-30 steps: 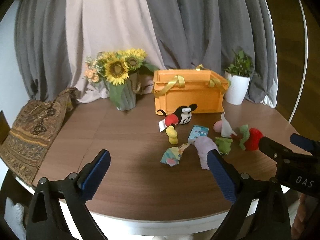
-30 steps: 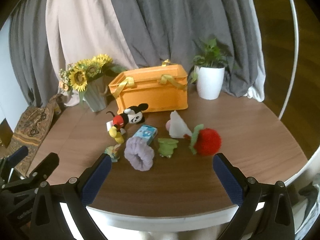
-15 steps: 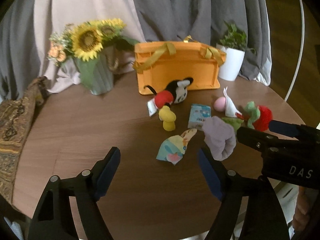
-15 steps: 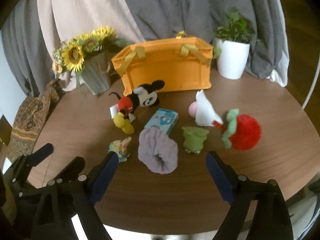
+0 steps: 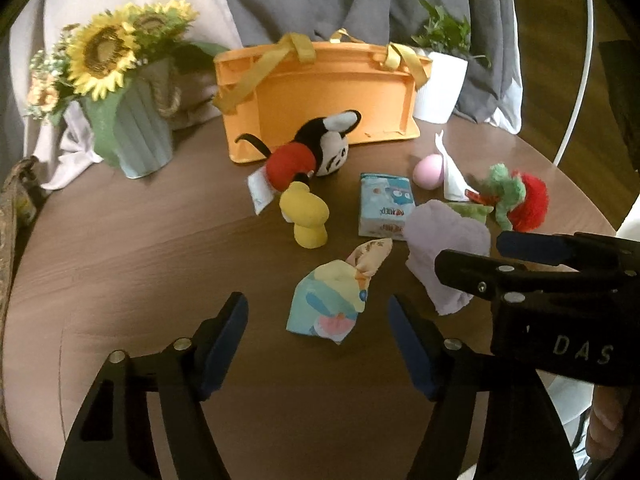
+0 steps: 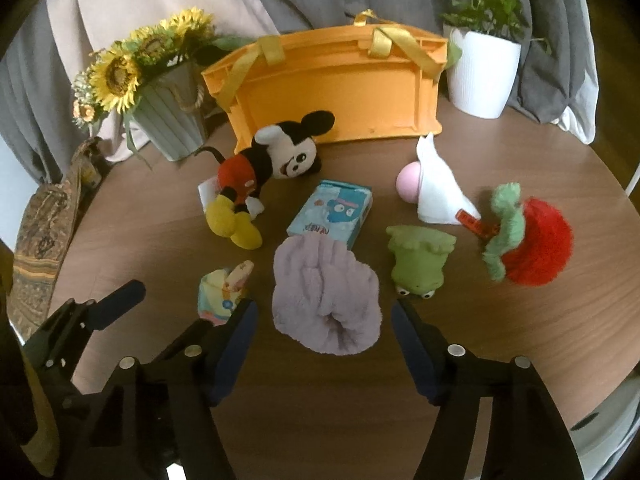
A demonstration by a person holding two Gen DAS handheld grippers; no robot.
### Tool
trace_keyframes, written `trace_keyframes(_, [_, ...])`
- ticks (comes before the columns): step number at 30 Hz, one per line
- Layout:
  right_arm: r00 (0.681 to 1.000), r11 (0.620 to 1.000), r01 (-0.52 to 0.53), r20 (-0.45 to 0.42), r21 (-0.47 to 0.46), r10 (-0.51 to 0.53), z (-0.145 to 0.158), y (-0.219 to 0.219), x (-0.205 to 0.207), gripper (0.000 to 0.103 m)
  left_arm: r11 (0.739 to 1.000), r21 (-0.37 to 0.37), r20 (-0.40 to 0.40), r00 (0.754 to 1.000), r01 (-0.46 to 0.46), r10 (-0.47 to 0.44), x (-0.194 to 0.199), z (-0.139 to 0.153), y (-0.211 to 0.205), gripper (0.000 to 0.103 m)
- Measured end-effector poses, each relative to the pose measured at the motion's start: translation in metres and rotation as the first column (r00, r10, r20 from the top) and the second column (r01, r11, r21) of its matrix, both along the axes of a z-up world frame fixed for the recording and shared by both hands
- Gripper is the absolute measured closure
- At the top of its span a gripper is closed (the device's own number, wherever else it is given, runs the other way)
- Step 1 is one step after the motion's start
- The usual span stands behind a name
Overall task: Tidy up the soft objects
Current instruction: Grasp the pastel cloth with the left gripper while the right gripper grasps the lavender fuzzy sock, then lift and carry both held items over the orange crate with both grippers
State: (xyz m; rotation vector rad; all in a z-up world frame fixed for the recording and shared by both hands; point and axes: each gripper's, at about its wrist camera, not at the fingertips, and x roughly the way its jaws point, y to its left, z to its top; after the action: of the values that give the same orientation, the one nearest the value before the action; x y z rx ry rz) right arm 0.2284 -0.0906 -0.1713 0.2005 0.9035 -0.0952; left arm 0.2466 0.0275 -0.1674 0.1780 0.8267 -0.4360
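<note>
Soft toys lie on a round wooden table in front of an orange basket (image 5: 320, 96) (image 6: 336, 88). My left gripper (image 5: 318, 344) is open, just short of a pastel pouch (image 5: 334, 300) (image 6: 222, 292). My right gripper (image 6: 322, 348) is open, its jaws on either side of a lilac fluffy roll (image 6: 326, 300) (image 5: 444, 244) without touching it. Beyond lie a Mickey plush (image 5: 308, 160) (image 6: 260, 168), a blue tissue pack (image 5: 384, 204) (image 6: 332, 212), a green frog (image 6: 420, 264), a red pompom strawberry (image 6: 528, 240) (image 5: 520, 200) and a white cone with a pink ball (image 6: 434, 184) (image 5: 440, 168).
A sunflower vase (image 5: 128, 120) (image 6: 168, 116) stands back left and a white plant pot (image 6: 480, 76) (image 5: 438, 84) back right of the basket. A patterned cloth (image 6: 40, 232) hangs at the table's left edge. Curtains hang behind. The right gripper shows in the left wrist view (image 5: 560, 276).
Both grippers have moved forward and down toward the toys. The left now frames the pastel pouch, the right the lilac roll. Both jaws stand narrower than before.
</note>
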Motion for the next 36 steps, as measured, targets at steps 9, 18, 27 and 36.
trace_keyframes(9, [0.999,1.0,0.006,-0.053,-0.004,-0.007,-0.012,0.002,0.015,0.057,0.998,-0.027,-0.052,0.997,0.053,-0.054,0.025,-0.015,-0.008,0.056])
trace_keyframes(18, [0.998,0.999,0.038,-0.059,-0.015,-0.038,-0.01,0.0,0.017,0.073,0.994,-0.055,-0.054,0.994,0.095,-0.098,0.03,-0.019,-0.011,0.065])
trace_keyframes(27, [0.999,1.0,0.021,-0.047,0.005,-0.021,-0.006,-0.008,0.013,0.075,0.997,-0.068,-0.051,0.998,0.024,-0.028,0.026,-0.002,-0.01,0.066])
trace_keyframes(36, [0.994,0.993,-0.106,-0.008,0.047,0.107,0.012,-0.023,0.017,0.075,0.988,-0.097,-0.026,0.993,-0.12,0.118,0.013,0.03,-0.015,0.066])
